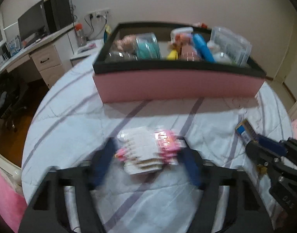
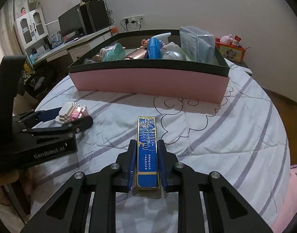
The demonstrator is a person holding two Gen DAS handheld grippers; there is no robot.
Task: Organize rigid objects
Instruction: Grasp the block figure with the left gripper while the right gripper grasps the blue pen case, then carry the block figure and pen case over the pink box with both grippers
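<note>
Straddling a pink-and-white block model (image 2: 71, 112) on the bedspread (image 2: 216, 136) at left with the left gripper (image 2: 70, 118), pad contact blurred beyond telling, and pinching a slim blue box (image 2: 147, 155) in the right gripper (image 2: 147, 165), near the pink storage box (image 2: 148, 83) farther back.

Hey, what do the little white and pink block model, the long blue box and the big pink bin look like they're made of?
Block model: looks like hard plastic micro bricks, going by the stepped studded surface and slight shine. Long blue box: probably glossy printed card, with gold edging and a glittery panel; could be laminated. Pink bin: matte flat walls with a black rim, likely covered cardboard, though foam board can't be ruled out.
</note>
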